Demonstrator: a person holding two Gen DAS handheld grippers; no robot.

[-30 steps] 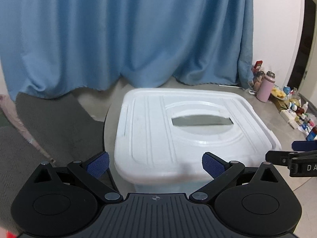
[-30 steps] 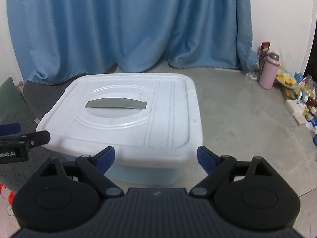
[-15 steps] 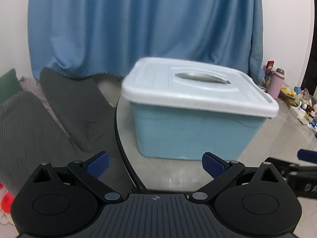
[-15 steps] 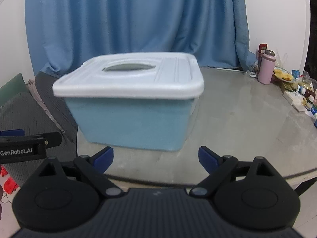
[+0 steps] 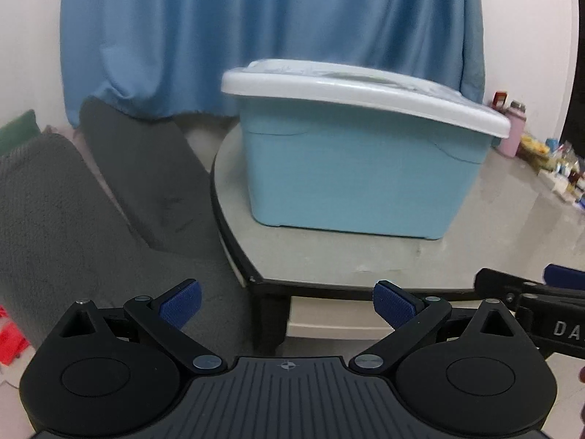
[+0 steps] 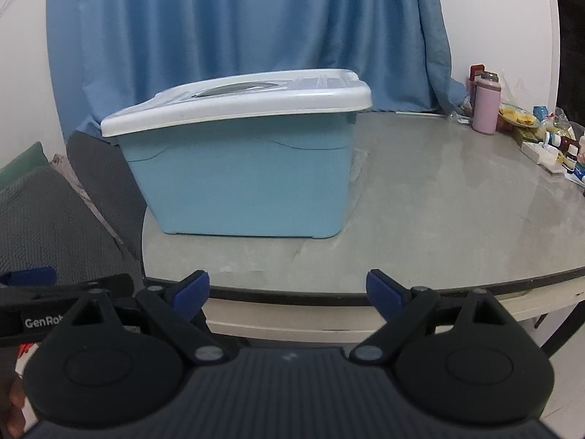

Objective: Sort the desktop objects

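A light blue storage box (image 5: 358, 179) (image 6: 241, 186) with a white lid (image 5: 362, 91) (image 6: 237, 104) stands on the grey table (image 6: 438, 219), near its left end. My left gripper (image 5: 289, 301) hangs open in front of the table's near left corner, below the tabletop edge, with nothing between its blue pads. My right gripper (image 6: 289, 289) is open too, just short of the table's front edge, and holds nothing. Each gripper shows at the edge of the other's view: the right one (image 5: 533, 292), the left one (image 6: 55, 285). The box's inside is hidden.
Small bottles, a pink flask (image 6: 486, 108) and packets crowd the table's far right side (image 6: 541, 142). A grey sofa (image 5: 73, 212) with a green cushion (image 5: 18, 133) sits left of the table. A blue curtain (image 6: 237, 29) hangs behind. Something red (image 5: 11, 336) lies low at the left.
Both grippers have dropped and pulled back from above the box lid to below the table's front edge. The box now shows from the side. Both jaws stayed wide.
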